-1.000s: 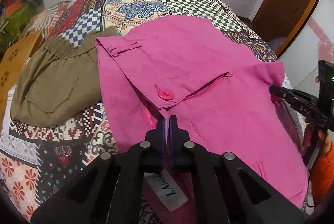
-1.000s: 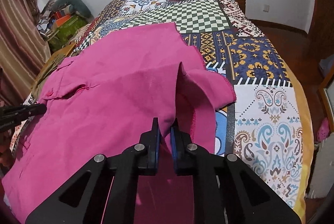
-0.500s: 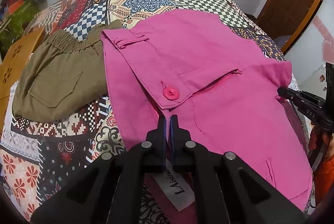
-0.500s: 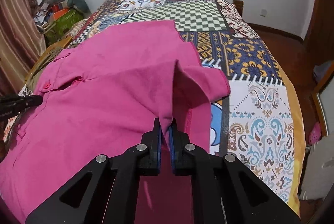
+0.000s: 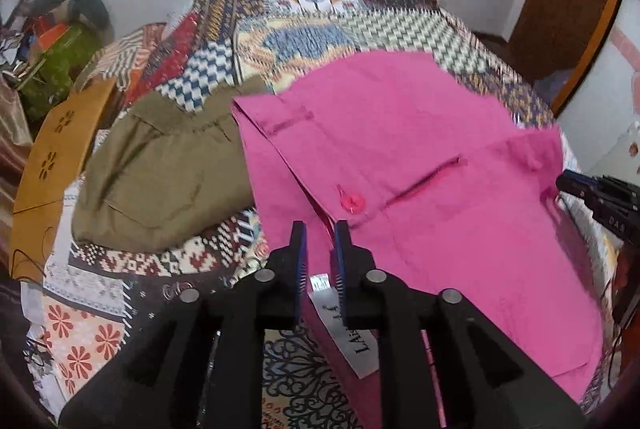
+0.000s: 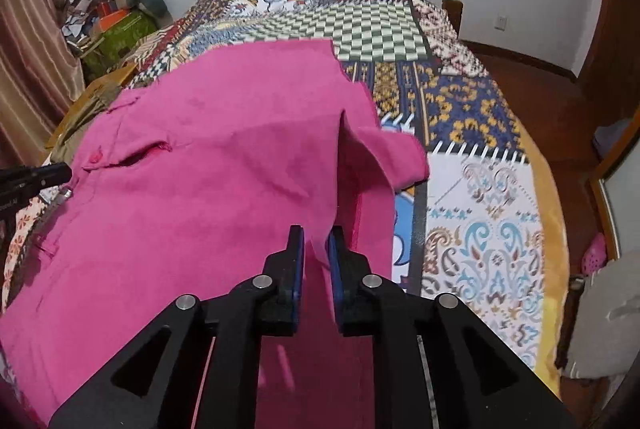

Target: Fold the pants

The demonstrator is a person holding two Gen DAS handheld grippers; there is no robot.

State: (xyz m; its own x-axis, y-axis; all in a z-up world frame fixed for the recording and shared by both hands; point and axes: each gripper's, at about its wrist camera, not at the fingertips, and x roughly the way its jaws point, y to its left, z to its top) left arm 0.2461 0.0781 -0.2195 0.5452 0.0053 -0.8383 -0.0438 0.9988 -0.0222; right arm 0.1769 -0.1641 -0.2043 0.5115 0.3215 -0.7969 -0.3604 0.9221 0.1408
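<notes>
Left wrist view: left gripper (image 5: 320,241) jaws opening, no longer pinched as a second ago; waistband of pink pants (image 5: 420,157) between pads, released. Fold judged laid. Olive garment (image 5: 168,173) touches the pants' left edge; bedspread (image 5: 120,293) free nearby.

Right wrist view: right gripper (image 6: 316,249) jaws opening, cloth between, slack. Bare bedspread on right.

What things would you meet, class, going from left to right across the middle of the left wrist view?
Tan cardboard box → olive-green pants → pink pants with the pink button → right gripper, entering from the right edge.
</notes>
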